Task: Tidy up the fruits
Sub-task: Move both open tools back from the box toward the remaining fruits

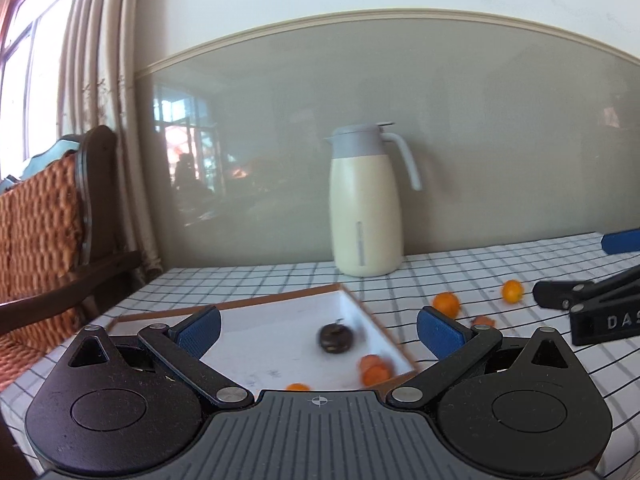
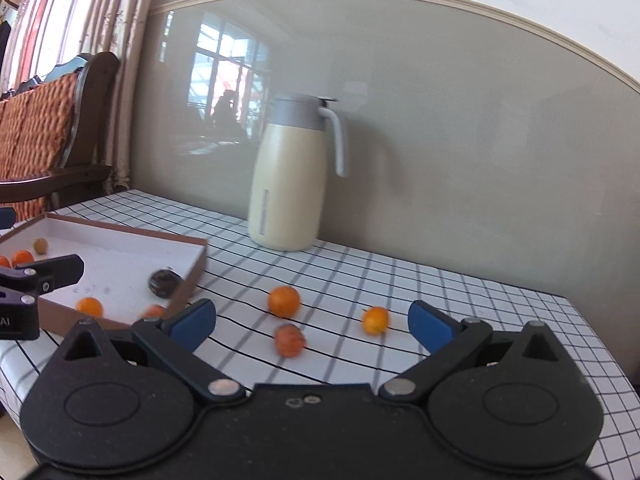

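Observation:
A shallow white tray with a brown rim (image 1: 372, 312) (image 2: 200, 258) lies on the checked tablecloth. In it are a dark round fruit (image 1: 335, 338) (image 2: 163, 281), small oranges (image 1: 374, 370) (image 2: 90, 306) and a pale small fruit (image 2: 40, 245). On the cloth to the right of the tray lie two oranges (image 2: 284, 301) (image 2: 375, 319) and a reddish fruit (image 2: 290, 340); both oranges also show in the left wrist view (image 1: 447, 303) (image 1: 512, 291). My left gripper (image 1: 318, 326) is open and empty above the tray. My right gripper (image 2: 312, 324) is open and empty above the loose fruits.
A cream thermos jug with a grey lid (image 1: 366, 200) (image 2: 290, 176) stands at the wall behind the tray. A wicker-backed wooden chair (image 1: 48, 240) is at the left of the table. The table's right edge (image 2: 600, 344) is near the right gripper.

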{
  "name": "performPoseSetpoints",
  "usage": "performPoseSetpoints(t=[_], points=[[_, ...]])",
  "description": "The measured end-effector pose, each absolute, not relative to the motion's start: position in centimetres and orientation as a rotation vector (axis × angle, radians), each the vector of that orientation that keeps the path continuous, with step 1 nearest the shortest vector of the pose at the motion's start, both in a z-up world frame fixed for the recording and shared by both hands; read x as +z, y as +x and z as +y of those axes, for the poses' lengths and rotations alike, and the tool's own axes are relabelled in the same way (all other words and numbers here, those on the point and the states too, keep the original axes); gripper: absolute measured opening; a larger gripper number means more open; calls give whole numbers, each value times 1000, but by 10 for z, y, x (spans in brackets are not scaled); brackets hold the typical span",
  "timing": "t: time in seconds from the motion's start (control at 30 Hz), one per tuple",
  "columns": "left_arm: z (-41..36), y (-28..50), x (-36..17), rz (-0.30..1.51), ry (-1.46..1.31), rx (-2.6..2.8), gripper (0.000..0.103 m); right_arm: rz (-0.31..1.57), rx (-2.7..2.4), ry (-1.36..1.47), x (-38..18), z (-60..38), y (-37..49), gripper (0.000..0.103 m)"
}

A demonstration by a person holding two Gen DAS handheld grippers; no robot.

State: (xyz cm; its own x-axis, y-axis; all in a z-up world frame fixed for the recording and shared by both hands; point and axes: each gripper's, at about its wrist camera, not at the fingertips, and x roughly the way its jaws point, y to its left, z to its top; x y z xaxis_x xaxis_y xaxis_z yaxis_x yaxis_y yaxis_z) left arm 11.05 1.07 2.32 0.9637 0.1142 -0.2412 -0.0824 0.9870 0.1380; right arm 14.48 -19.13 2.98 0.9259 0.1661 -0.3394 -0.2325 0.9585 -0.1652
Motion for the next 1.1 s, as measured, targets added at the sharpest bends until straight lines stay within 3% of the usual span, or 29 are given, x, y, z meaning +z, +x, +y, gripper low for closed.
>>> performPoseSetpoints(t=[0.57,1.1], points=[[-48,106,17,247,239,-47,103,335,71,-263,9,-237,111,97],[-62,145,12,290,117,-89,103,387,10,-111,8,-273,164,93]])
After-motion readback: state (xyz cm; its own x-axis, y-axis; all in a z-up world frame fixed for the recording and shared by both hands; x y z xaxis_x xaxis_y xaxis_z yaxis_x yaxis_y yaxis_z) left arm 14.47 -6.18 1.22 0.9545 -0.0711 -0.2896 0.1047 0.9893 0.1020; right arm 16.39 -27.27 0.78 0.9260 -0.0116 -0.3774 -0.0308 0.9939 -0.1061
